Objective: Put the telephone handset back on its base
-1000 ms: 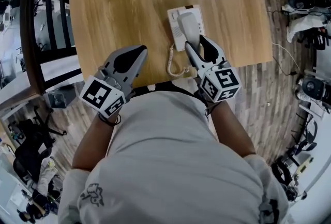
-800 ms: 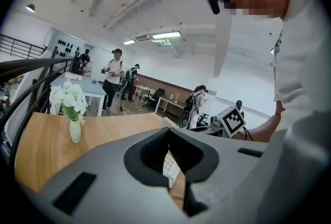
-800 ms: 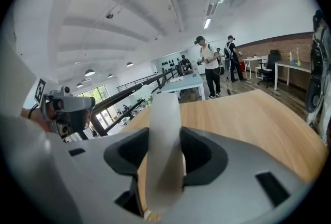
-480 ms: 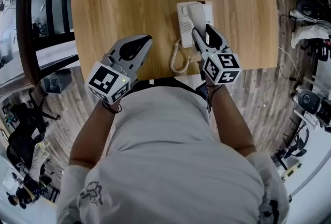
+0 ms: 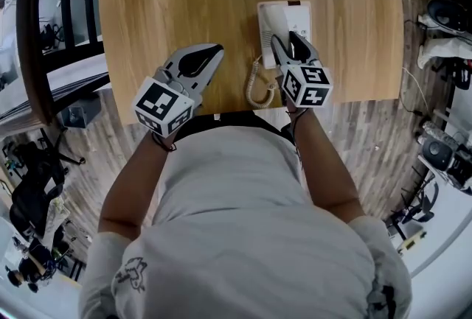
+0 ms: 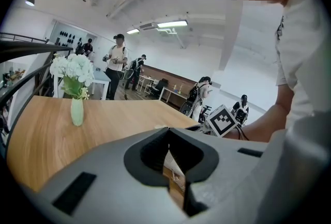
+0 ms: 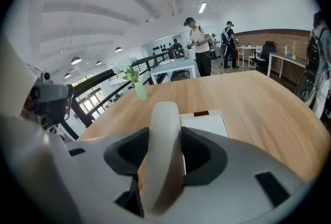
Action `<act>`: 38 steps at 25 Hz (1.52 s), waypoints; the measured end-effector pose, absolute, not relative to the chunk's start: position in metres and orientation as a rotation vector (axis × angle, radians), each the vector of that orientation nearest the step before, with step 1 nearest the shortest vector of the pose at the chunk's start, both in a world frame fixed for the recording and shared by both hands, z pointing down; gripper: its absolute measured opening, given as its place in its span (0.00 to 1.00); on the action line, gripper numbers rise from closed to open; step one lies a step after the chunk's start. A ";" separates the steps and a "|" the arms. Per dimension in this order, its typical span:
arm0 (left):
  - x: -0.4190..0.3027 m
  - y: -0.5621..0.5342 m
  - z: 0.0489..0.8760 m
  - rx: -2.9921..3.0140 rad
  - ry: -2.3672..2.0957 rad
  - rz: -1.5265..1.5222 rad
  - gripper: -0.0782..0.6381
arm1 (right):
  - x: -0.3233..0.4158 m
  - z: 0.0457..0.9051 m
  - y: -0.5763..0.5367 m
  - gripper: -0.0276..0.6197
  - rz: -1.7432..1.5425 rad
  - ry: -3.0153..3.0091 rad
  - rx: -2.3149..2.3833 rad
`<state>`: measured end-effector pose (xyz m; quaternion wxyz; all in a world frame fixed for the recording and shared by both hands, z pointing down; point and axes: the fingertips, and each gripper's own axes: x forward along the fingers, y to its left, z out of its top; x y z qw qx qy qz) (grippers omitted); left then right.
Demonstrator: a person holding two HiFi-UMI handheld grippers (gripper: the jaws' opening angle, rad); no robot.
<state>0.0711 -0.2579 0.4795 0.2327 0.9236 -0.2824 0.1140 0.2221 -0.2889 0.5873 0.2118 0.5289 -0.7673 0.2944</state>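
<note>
Head view: a wooden table [image 5: 184, 1] is being worked over, with the white telephone base [image 5: 299, 15] lying near its front edge. The handset [image 5: 279, 21] is being clamped between the jaws of the right gripper [image 5: 289, 41], over the base's left half. The left gripper [image 5: 215, 52] is being held above the table's front edge, well apart from the base, its jaws drawn together on nothing. The coiled cord [image 5: 258, 85] is lying beside the base.

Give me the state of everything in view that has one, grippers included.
handset: clamped in the right gripper, over the base; seated or not, cannot tell.
right gripper: shut on handset.
left gripper: shut, empty, over the table.
base: flat on the table.
coiled cord: slack, at the table's near edge.
vase: upright.
</note>
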 end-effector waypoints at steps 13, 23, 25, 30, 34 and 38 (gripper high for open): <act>0.079 -0.267 0.500 2.514 -0.753 0.346 0.12 | 0.221 0.624 -0.297 0.35 0.855 -2.057 1.507; 0.074 -0.269 0.505 2.512 -0.734 0.340 0.12 | 0.218 0.635 -0.294 0.35 0.853 -2.023 1.527; 0.074 -0.268 0.505 2.514 -0.727 0.334 0.12 | 0.218 0.636 -0.295 0.36 0.851 -2.015 1.530; 0.075 -0.266 0.502 2.517 -0.715 0.328 0.12 | 0.219 0.635 -0.295 0.36 0.855 -1.995 1.533; 0.068 -0.265 0.501 2.513 -0.725 0.326 0.12 | 0.218 0.635 -0.296 0.36 0.848 -1.987 1.527; 0.058 -0.263 0.502 2.508 -0.738 0.323 0.12 | 0.215 0.637 -0.296 0.37 0.836 -1.975 1.524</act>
